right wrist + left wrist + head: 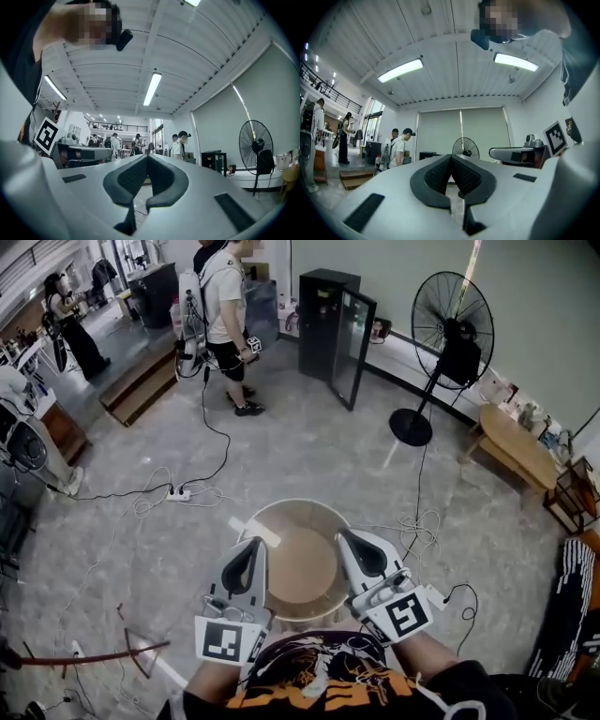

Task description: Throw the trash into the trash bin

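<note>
A round, light-coloured trash bin (281, 505) stands on the grey floor straight below me, and its brown inside shows no trash that I can make out. My left gripper (253, 544) hovers over the bin's left rim and my right gripper (343, 534) over its right rim. Both point forward and roughly level. In the left gripper view the dark pads of the left gripper (451, 157) meet at the tips with nothing between them. The right gripper (146, 156) in its own view is likewise shut and empty.
A pedestal fan (450, 329) stands at the back right beside a black cabinet (330, 324) with its door open. A person (225, 296) stands at the back. Cables and a power strip (178, 493) lie on the floor to the left. A wooden bench (516, 442) sits at the right.
</note>
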A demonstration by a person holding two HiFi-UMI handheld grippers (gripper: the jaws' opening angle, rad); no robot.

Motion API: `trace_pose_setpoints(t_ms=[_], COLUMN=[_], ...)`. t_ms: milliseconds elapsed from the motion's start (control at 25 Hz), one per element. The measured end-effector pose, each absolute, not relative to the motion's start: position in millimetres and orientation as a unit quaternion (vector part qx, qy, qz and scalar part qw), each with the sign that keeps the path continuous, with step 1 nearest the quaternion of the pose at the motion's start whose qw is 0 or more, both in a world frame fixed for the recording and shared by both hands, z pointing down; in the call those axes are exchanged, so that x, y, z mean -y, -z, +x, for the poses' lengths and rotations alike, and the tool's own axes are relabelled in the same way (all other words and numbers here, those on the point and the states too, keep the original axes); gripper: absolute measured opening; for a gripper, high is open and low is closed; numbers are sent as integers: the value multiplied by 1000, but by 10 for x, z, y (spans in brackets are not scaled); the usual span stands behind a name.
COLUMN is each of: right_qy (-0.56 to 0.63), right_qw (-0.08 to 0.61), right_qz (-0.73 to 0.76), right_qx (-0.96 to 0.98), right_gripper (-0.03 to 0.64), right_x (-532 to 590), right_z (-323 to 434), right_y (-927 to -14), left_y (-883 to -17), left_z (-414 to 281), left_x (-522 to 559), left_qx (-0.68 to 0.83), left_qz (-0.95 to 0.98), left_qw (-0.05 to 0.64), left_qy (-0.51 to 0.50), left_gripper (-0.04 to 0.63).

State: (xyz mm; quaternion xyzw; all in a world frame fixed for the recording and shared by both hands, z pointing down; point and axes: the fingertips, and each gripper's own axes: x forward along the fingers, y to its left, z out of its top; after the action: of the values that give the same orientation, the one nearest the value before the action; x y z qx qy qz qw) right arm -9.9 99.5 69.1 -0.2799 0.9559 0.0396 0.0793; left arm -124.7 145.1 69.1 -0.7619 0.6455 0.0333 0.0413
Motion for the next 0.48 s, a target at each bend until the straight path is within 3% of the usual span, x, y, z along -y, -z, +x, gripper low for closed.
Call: trace_pose_setpoints(t_ms=[480], right_qy=[-57], right_qw=[64], right_qz=[-270], right_qx=[-959], right_gripper=[14], right_x=[-1042], right_z=[-291], right_y=[-686], left_y=[-693], left_z=[-1351], left_x=[-1479], left_qx=[-645], left_qz=[-762], left_qw=[46], left_qy=[-43], left_gripper=[23])
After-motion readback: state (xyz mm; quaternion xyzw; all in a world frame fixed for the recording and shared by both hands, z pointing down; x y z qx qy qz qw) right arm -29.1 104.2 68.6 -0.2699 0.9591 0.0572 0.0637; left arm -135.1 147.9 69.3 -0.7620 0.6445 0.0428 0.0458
